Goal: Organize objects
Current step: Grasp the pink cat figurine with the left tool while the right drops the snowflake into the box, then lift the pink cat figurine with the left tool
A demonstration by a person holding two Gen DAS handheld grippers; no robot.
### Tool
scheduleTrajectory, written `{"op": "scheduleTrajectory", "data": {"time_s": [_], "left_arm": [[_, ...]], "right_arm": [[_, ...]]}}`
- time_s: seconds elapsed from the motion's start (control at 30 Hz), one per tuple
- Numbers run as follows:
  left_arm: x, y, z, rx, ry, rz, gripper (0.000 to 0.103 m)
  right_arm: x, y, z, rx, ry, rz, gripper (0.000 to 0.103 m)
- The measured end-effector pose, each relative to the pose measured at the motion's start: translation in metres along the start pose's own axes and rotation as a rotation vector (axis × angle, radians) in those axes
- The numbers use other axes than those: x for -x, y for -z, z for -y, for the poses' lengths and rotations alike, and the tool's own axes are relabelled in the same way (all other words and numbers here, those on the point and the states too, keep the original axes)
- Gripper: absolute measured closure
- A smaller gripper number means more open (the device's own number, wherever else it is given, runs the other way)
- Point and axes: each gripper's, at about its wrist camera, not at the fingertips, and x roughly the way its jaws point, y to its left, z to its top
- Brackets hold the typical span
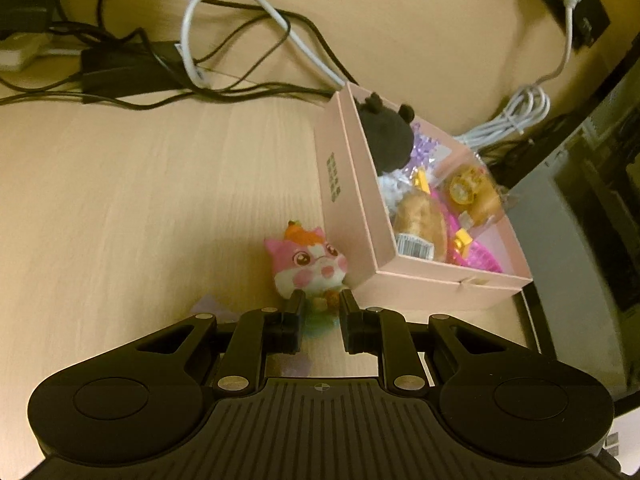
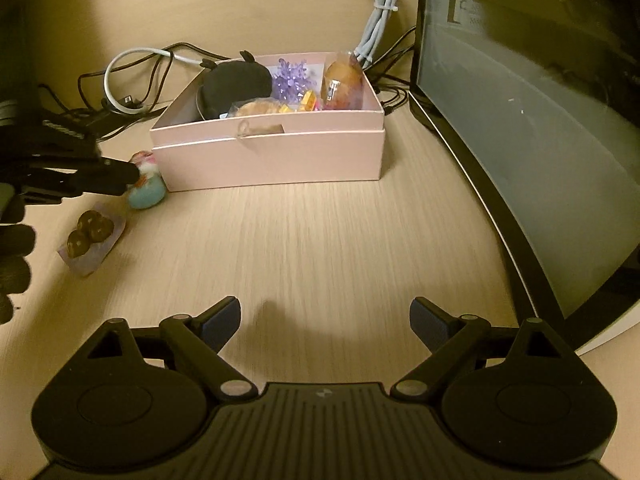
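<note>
Partly hidden between its pads, the cat toy [image 1: 310, 264] is pinched by the left hand-held gripper [image 1: 320, 300] beside the pink box [image 1: 348, 216]; the right hand-held gripper [image 2: 325, 316] is spread, empty.

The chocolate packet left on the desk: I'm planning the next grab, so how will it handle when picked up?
The chocolate packet looks like a thin wrapper around three round pieces, so it will probably feel light and flex between them. Lying flat on the desk, it likely slides rather than rolls when pushed. The right gripper, open and empty, should probably pinch across its edges.
</note>
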Motion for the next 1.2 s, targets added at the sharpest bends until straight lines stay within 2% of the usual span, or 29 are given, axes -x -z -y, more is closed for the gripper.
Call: {"op": "scheduleTrajectory", "data": {"time_s": [0.1, 0.23, 0.5, 0.6, 0.97, 1.07, 1.2], "left_arm": [[-0.004, -0.001, 0.001, -0.013, -0.013, 0.013, 0.076], [-0.007, -0.003, 0.003, -0.036, -0.033, 0.034, 0.075], [-0.007, 0.012, 0.022, -0.264, -0.1, 0.11, 0.074], [-0.007, 0.017, 0.027, -0.318, -0.115, 0.118, 0.074], [-0.02, -0.003, 0.022, -0.227, -0.124, 0.091, 0.071], [-0.022, -0.007, 0.015, -0.169, -0.109, 0.073, 0.065], [-0.02, -0.007, 0.011, -0.154, -0.078, 0.069, 0.07]], "right_arm": [[-0.001, 0.002, -0.002, 0.004, -0.003, -0.001, 0.005], [-0.004, 0.008, -0.009, 0.027, -0.014, -0.017, 0.005], [-0.009, 0.02, -0.025, 0.078, -0.026, -0.028, 0.0], [-0.01, 0.02, -0.026, 0.068, -0.033, -0.027, 0.0], [-0.011, 0.024, -0.028, 0.06, -0.027, 0.003, 0.0], [-0.011, 0.024, -0.029, 0.059, -0.026, 0.006, 0.0], [-0.011, 0.025, -0.029, 0.056, -0.025, 0.012, 0.0]]}}
